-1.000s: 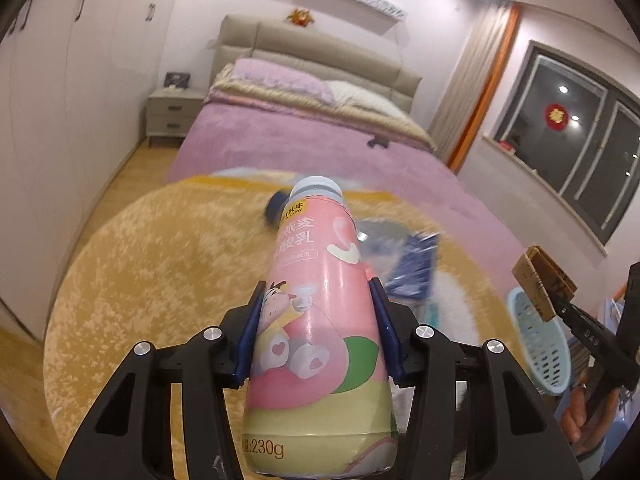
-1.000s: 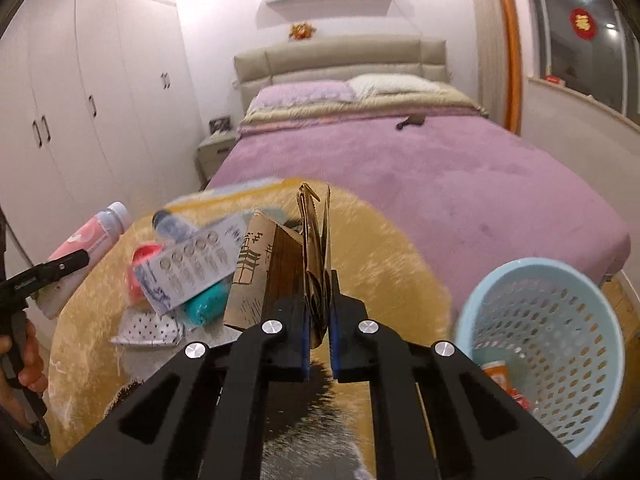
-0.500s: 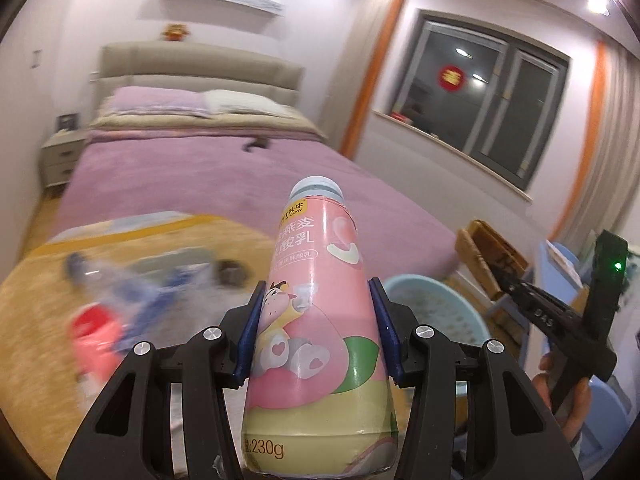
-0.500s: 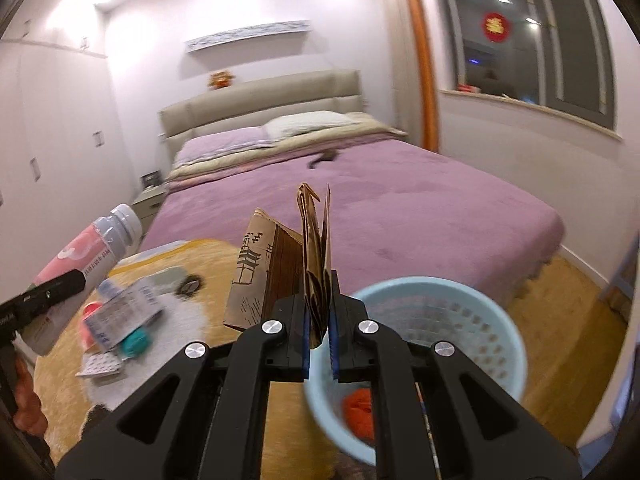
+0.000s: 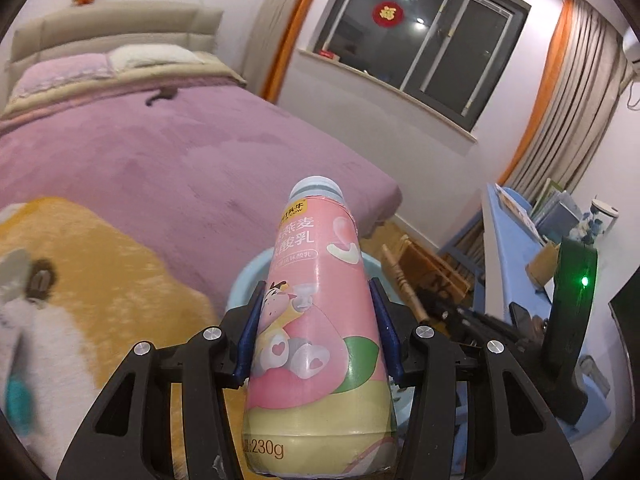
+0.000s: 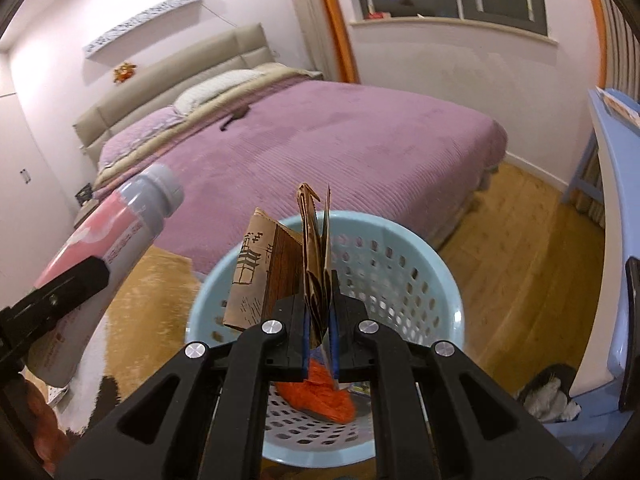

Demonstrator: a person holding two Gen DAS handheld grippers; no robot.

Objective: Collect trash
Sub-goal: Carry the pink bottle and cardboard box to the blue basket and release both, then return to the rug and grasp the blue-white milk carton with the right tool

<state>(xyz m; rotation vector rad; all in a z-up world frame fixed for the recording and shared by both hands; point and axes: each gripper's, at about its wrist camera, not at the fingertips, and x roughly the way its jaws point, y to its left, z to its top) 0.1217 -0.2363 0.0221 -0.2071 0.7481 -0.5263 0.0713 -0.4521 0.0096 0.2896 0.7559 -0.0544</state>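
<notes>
Blue basket [image 6: 400, 248] at lower centre already holds orange scraps — the right gripper [image 6: 320, 328] pinches folded cardboard [image 6: 280, 272] above it, the left gripper [image 5: 318, 336] clamps a yoghurt bottle [image 5: 316, 300] — both undropped, litter seemingly left on the rug [image 5: 100, 272].

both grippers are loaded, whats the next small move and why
Probably open the right gripper: its folded brown paper bag already hangs over the blue basket, so it should drop in. The bottle in the left gripper can follow.

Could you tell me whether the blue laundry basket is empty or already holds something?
Not empty: the blue basket already holds a crumpled orange wrapper at its bottom.
</notes>
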